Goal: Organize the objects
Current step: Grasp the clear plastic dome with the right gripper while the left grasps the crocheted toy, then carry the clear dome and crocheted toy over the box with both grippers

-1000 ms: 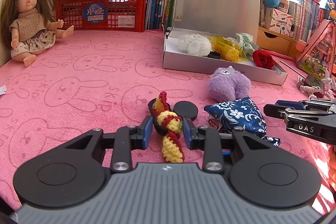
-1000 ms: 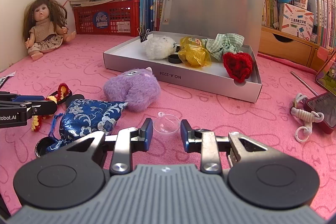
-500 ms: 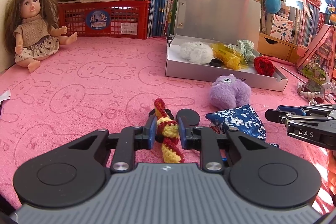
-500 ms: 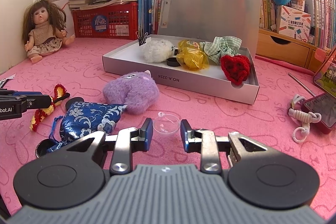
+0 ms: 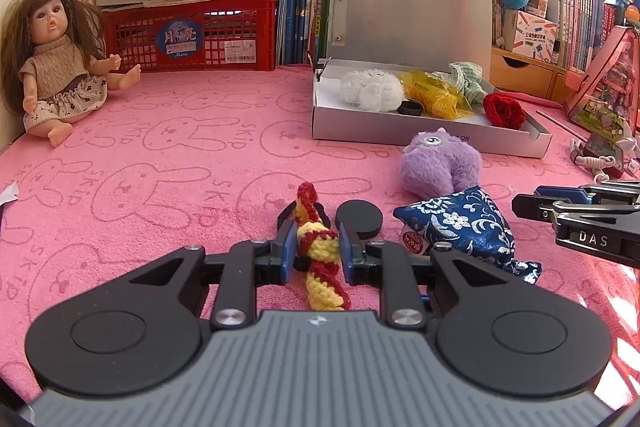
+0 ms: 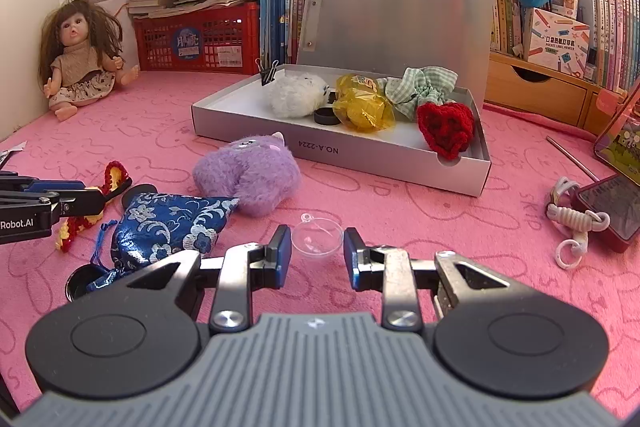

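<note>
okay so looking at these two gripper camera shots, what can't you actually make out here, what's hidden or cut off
- Crochet cord, left wrist view: its near end disappears behind the left gripper body.
- Black disc, right wrist view: mostly hidden under the blue brocade pouch and the right gripper body.
- Black ring, left wrist view: partly behind the grey box wall.
- Red phone, right wrist view: cut off by the right edge.
- Clear plastic dome, right wrist view: whether the open fingers touch it is unclear.
</note>
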Available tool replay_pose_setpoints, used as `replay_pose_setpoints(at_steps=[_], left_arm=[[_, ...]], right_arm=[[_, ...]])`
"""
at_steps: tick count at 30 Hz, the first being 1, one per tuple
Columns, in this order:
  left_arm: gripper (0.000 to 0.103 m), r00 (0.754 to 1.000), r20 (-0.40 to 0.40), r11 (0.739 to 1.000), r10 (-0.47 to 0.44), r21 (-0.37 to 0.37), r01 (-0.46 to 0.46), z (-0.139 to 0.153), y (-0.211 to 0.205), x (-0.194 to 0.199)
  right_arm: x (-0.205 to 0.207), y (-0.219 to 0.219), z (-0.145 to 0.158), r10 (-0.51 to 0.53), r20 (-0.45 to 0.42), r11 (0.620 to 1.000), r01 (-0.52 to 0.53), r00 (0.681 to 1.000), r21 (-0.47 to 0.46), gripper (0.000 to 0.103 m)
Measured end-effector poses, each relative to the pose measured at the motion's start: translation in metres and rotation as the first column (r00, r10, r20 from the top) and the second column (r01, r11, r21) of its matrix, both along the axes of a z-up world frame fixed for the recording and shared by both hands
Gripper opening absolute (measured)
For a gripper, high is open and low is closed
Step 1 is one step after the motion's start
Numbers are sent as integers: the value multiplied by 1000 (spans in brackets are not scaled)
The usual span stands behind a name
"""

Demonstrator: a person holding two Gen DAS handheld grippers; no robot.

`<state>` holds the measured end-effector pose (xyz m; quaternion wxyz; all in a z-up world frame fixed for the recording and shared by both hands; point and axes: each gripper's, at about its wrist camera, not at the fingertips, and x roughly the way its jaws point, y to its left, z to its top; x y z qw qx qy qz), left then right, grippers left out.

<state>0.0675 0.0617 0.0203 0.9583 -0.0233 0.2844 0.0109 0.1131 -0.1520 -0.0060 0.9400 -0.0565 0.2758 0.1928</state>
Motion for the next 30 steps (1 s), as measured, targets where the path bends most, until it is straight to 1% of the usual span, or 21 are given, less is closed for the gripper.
replay_pose_setpoints(at_steps=[1, 2, 5, 7, 10, 13, 17, 19, 21, 25, 30], left_arm=[[31, 1000, -16, 1000, -3, -10, 3, -2, 0, 3], [38, 999, -34, 1000, 3, -17, -3, -4, 1, 5], [42, 1000, -29, 1000, 10, -3, -10, -7, 1, 6], [42, 1000, -22, 1000, 11, -2, -11, -7, 1, 6], [29, 1000, -14, 1000, 17, -13, -17, -5, 2, 5], [29, 1000, -1, 999, 26, -37, -26, 0, 4, 5], [29, 999, 23, 999, 22, -35, -22, 9, 4, 4], [29, 999, 35, 999, 11, -36, -9, 16, 5, 5], [29, 999, 47, 999, -3, -34, 4, 22, 4, 9], [29, 997, 72, 999, -33, -30, 35, 36, 2, 20], [29, 994, 94, 997, -62, -46, 66, 49, -3, 39]], right_arm=[[0, 0, 0, -1, 0, 1000, 1, 1000, 1, 33], [0, 0, 0, -2, -1, 1000, 2, 1000, 1, 33], [0, -1, 0, -5, -2, 1000, 5, 1000, 5, 33], [0, -1, 0, -5, -4, 1000, 5, 1000, 7, 33], [1, -2, 0, -7, -7, 1000, 7, 1000, 13, 33], [1, -5, 0, -17, -15, 999, 18, 1000, 33, 33], [5, -12, -1, -32, -44, 996, 35, 999, 78, 32], [8, -18, -2, -50, -77, 991, 59, 996, 118, 32], [11, -23, -1, -81, -91, 986, 93, 993, 136, 32], [16, -32, 9, -122, -80, 980, 133, 989, 149, 32], [28, -40, 26, -170, -50, 974, 175, 984, 145, 32]])
